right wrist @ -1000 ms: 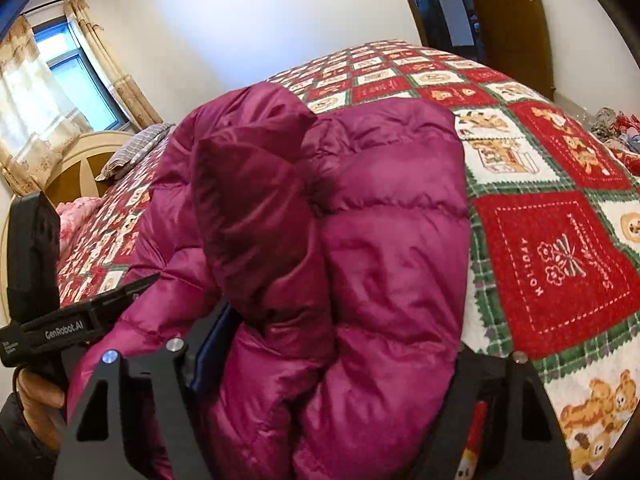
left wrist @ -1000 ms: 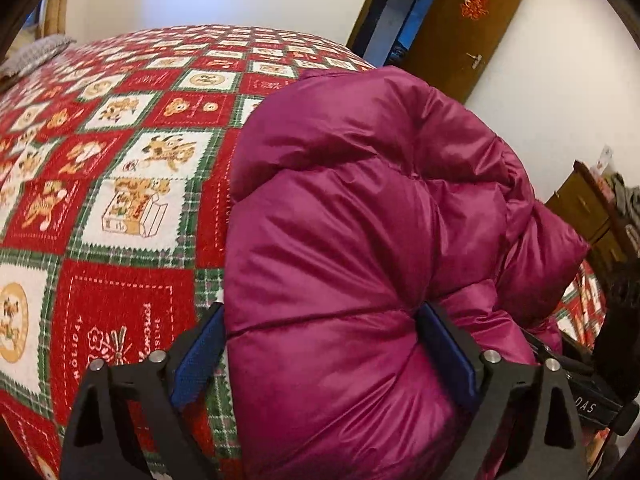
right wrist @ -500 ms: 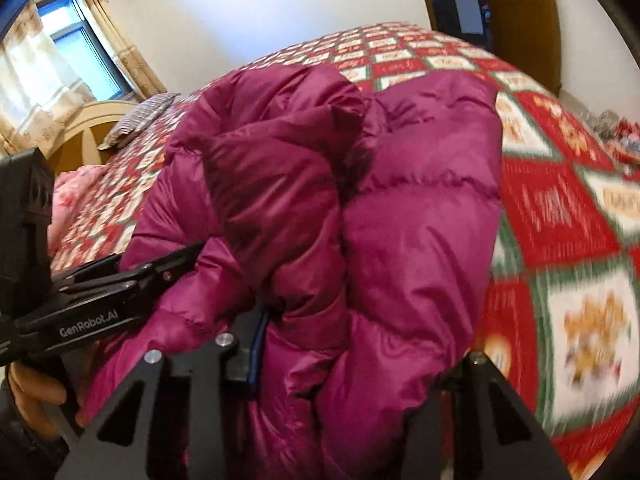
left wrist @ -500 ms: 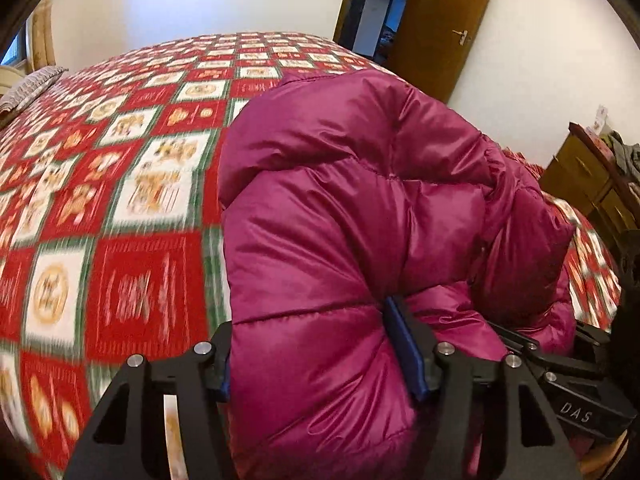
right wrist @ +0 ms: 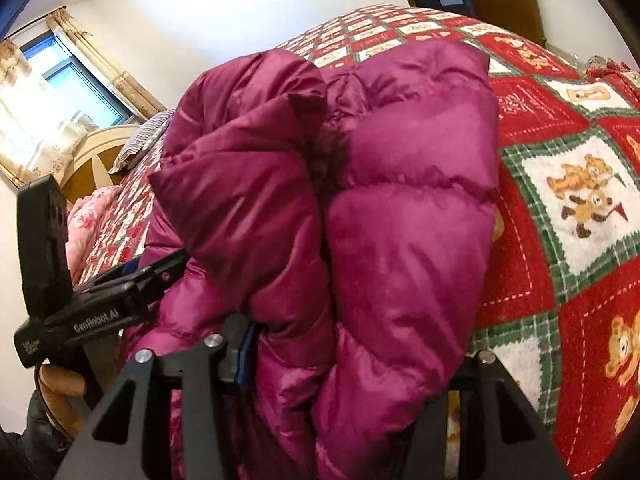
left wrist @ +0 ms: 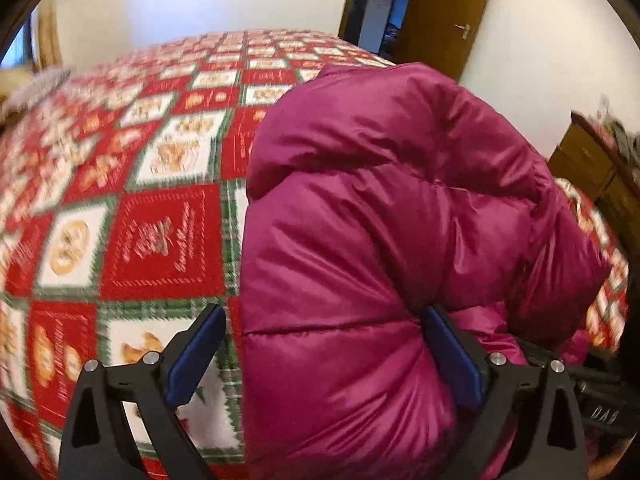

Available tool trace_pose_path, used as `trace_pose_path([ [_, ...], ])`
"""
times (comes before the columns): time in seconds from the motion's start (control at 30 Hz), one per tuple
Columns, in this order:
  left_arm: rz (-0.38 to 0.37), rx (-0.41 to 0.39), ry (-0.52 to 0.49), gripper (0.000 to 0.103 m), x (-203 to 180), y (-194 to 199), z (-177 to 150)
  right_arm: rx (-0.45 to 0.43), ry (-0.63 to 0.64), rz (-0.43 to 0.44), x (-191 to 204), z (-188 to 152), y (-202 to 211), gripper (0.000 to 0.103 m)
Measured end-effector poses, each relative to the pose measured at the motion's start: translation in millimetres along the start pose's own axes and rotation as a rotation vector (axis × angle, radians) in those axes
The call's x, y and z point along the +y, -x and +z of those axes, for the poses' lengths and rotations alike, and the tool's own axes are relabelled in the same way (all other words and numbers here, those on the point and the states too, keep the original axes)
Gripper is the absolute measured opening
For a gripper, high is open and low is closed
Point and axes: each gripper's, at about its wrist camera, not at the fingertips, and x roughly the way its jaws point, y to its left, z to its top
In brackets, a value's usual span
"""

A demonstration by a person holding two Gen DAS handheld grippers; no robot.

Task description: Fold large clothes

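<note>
Left gripper (left wrist: 324, 354) nearest the lens, jaws spread wide and just been opening; the puffy magenta down jacket (left wrist: 384, 240) bulges between them, right pad against the fabric, left blue pad (left wrist: 196, 356) standing clear of it over the quilt, so released. Right gripper (right wrist: 352, 356): jaws partway apart, just been opening a little; the jacket's bunched folds fill the gap and both fingers are buried in fabric, so it is grasping the jacket. In the right wrist view the left tool shows at lower left, a hand (right wrist: 60, 396) beneath it. The jacket sits heaped in a folded bundle on the bed, on a red, green and white patchwork quilt (left wrist: 160, 236) with teddy bears. Farther off: a wooden headboard (right wrist: 96, 160), curtained window (right wrist: 60, 80), brown door (left wrist: 452, 12), white walls.
</note>
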Motion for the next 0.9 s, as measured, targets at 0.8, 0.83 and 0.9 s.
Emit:
trace_pose_path([
  [0.8, -0.122, -0.09, -0.112, 0.045, -68, 56, -18, -0.099, 0.071, -0.114, 30, -21, 60, 0.032],
  [0.83, -0.125, -0.09, -0.113, 0.045, -70, 57, -17, -0.093, 0.092, -0.129, 32, -20, 61, 0.031],
  [0.9, -0.144, -0.084, -0.107, 0.045, -76, 58, -16, -0.088, 0.138, -0.157, 36, -16, 66, 0.031],
])
